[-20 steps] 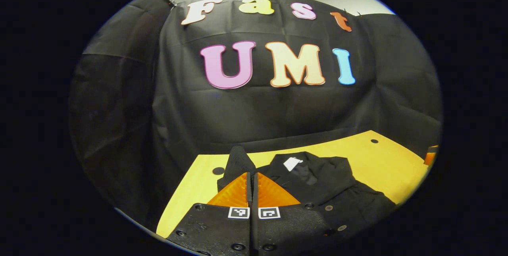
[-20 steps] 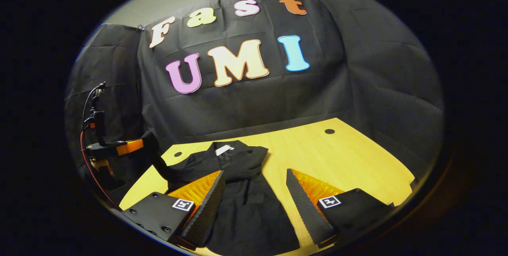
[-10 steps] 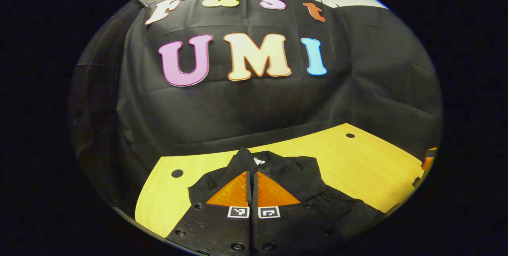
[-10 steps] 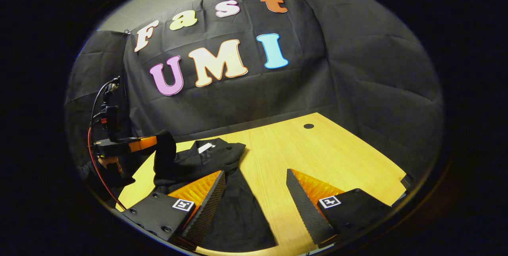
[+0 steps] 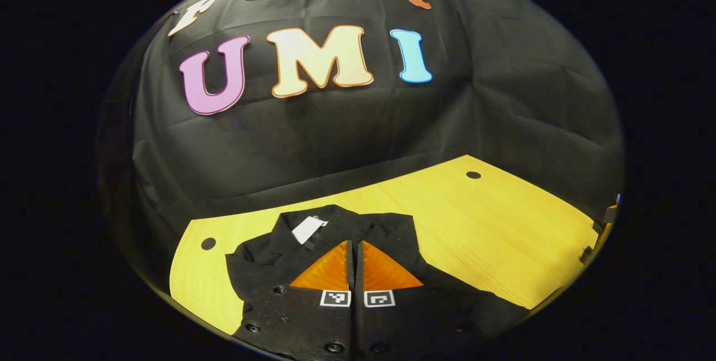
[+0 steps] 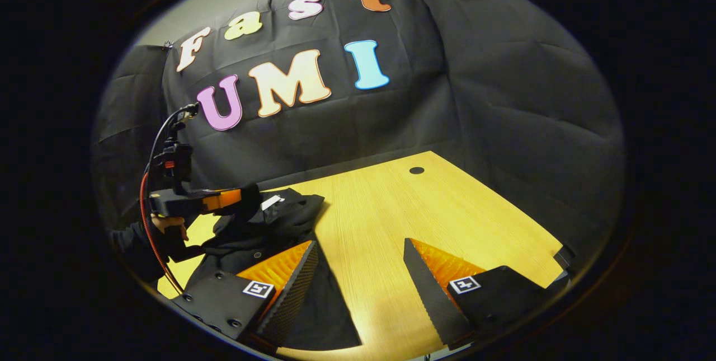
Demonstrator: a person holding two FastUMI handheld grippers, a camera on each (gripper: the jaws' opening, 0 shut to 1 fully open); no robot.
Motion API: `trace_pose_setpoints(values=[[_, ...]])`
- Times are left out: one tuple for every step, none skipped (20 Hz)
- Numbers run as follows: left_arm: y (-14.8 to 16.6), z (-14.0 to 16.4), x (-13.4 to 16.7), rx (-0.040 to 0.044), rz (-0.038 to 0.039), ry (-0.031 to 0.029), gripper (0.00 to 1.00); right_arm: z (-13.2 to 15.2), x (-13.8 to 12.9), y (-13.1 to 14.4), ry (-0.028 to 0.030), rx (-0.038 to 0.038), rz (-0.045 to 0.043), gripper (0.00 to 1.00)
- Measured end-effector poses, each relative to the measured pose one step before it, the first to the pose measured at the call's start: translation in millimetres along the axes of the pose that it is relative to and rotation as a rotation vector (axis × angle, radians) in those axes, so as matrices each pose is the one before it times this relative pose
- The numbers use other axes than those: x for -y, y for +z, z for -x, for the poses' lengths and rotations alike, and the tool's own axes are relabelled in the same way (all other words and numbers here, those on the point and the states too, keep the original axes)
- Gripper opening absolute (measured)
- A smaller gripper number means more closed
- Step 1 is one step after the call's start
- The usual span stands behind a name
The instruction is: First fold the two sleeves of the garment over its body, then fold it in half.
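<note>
Since a second ago, the left gripper (image 5: pixel 355 246) has carried the black cuff it holds away from the table's left edge and in over the garment's body, and the sleeve that stood up from the cloth now lies lower.

A yellow wooden table (image 5: pixel 492 226) fills the lower part of both views, with a black cloth wall behind its far edge. A small dark round hole (image 5: pixel 473 174) sits near the table's far right corner in the left gripper view, and another (image 5: pixel 208 243) sits near its left edge.

The black garment (image 5: pixel 386 226) lies on the left part of the table, its collar toward the far edge. In the right gripper view the garment (image 6: pixel 291 212) is bunched near the table's left edge, with the wood to its right bare as far as the far right corner.

In the left gripper view the orange fingers (image 5: pixel 327 271) meet at the tips, pressed together over black fabric. From the right gripper view the left gripper (image 6: pixel 238 198) hangs above the garment with dark cloth at its tip, held by a hand (image 6: pixel 168 225) in a dark sleeve.

The right gripper (image 6: pixel 361 271) has its jaws wide apart, holding nothing, low over the table's near edge. Its left finger is over the garment's near end, its right finger over bare wood.

A small white tag (image 5: pixel 307 229) shows inside the collar.
</note>
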State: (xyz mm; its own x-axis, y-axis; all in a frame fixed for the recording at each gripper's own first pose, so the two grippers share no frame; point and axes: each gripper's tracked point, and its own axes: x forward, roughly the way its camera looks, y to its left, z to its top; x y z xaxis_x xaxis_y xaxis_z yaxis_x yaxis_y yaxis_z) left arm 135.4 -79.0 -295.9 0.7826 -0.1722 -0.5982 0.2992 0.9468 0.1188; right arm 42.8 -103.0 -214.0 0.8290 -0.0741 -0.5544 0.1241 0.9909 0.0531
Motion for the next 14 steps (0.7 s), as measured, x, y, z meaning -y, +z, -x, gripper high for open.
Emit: trace_pose_setpoints(values=[[-4.27, -2.35, 2.02, -0.02321, -0.00485, 0.00837, 0.00, -3.49, 2.66, -0.27, 0.00440, -0.00803, 0.00660, 0.98], [-1.91, -3.03, 1.35, -0.01071, -0.00214, 0.00856, 0.00, -2.76, 0.90, -1.10, 0.00683, -0.00759, 0.00718, 0.98], [-0.87, 0.53, 2.21, -0.00907, 0.01184, -0.00532, 0.00, -3.40, 0.92, 0.47, 0.00823, -0.00683, 0.00692, 0.98], [-1.08, 1.50, 10.84, -0.00595, 0.03037, -0.04769, 0.00, -2.98, -0.97, -0.25, 0.01165, -0.00556, 0.00706, 0.98], [5.72, 2.74, 11.44, 0.02126, 0.02798, -0.03526, 0.07, -2.94, -2.38, 0.15, 0.01656, -0.00755, 0.00651, 0.93], [6.68, 5.41, 7.55, 0.02706, 0.00868, -0.00572, 0.54, -2.43, -4.18, -0.95, 0.02066, -0.00482, 0.00947, 0.98], [10.94, 13.81, -7.20, 0.02843, -0.00772, 0.01389, 1.00, -2.93, -3.88, 0.27, 0.01694, -0.00367, 0.01340, 0.98], [4.33, 13.72, -10.16, 0.02604, -0.01031, 0.02299, 0.93, -1.61, -4.27, -0.06, 0.01401, -0.00114, 0.01026, 0.98], [3.94, 15.96, -8.25, 0.01379, -0.00155, 0.01760, 0.94, -1.85, -6.08, 0.92, 0.01579, 0.00038, 0.00554, 0.98], [-1.65, 13.63, -8.27, 0.01037, 0.00476, 0.01458, 0.94, -0.93, -8.11, -0.74, 0.01601, 0.00152, 0.00548, 0.98], [-0.46, 15.95, -10.37, 0.00777, 0.00987, 0.01724, 0.94, -0.68, -7.89, -0.92, 0.01148, 0.00015, 0.00778, 0.98], [-2.44, 16.59, -13.22, 0.00572, 0.00995, 0.02216, 0.94, -1.35, -7.52, -3.41, 0.00878, -0.00144, 0.00859, 0.98], [-3.67, 17.37, -14.70, 0.00301, 0.00915, 0.02761, 0.94, -0.66, -7.57, -3.81, 0.00756, -0.00582, 0.00799, 0.98], [-5.26, 17.11, -14.94, 0.00419, 0.00648, 0.02406, 0.94, 0.59, -6.85, -7.18, 0.00289, -0.00915, 0.00710, 0.98]])
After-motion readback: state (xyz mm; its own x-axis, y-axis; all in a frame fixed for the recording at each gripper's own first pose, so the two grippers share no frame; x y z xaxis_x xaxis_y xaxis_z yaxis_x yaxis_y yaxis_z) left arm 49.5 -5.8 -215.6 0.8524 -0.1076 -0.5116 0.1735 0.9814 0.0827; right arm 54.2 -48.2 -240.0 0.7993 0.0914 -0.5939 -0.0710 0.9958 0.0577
